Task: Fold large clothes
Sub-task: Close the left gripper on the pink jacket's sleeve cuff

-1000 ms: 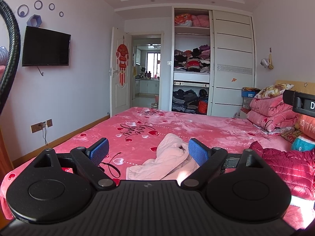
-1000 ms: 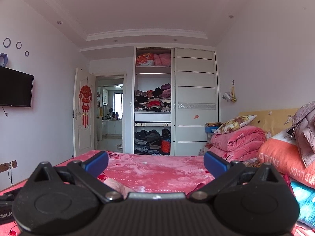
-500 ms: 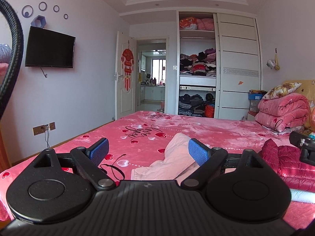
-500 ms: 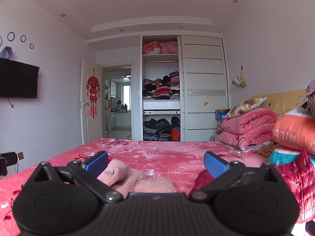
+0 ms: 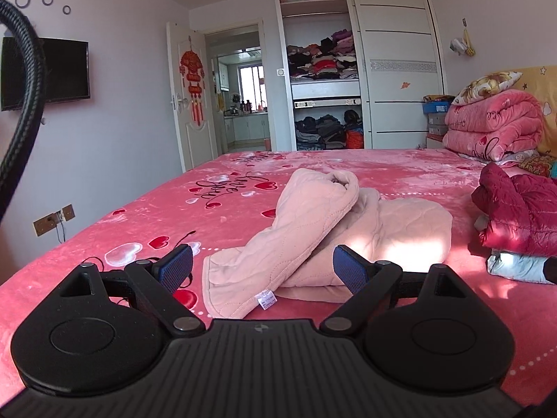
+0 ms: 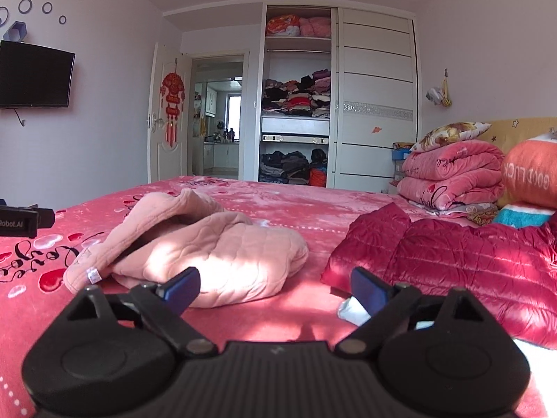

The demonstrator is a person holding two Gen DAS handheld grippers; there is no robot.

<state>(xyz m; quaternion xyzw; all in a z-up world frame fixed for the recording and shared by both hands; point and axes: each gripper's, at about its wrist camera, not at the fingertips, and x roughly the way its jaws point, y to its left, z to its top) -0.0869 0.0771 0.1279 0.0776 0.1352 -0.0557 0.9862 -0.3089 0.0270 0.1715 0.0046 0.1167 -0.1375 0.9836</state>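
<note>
Left wrist view: left gripper (image 5: 261, 269) spread wide, empty, low over bed (image 5: 104, 244); crumpled pink quilted garment (image 5: 313, 230) just beyond its tips

Right wrist view: right gripper (image 6: 275, 287) jaws just been narrowing, nothing between, garment (image 6: 209, 254) ahead-left; red puffer jacket (image 6: 452, 261) right of garment

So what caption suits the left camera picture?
Open left gripper nears a crumpled pink garment on the bed.

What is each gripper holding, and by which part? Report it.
Nothing is held. The left gripper is open just short of the pink garment. The right gripper, its jaws having just closed slightly, is open over the bed.
</note>
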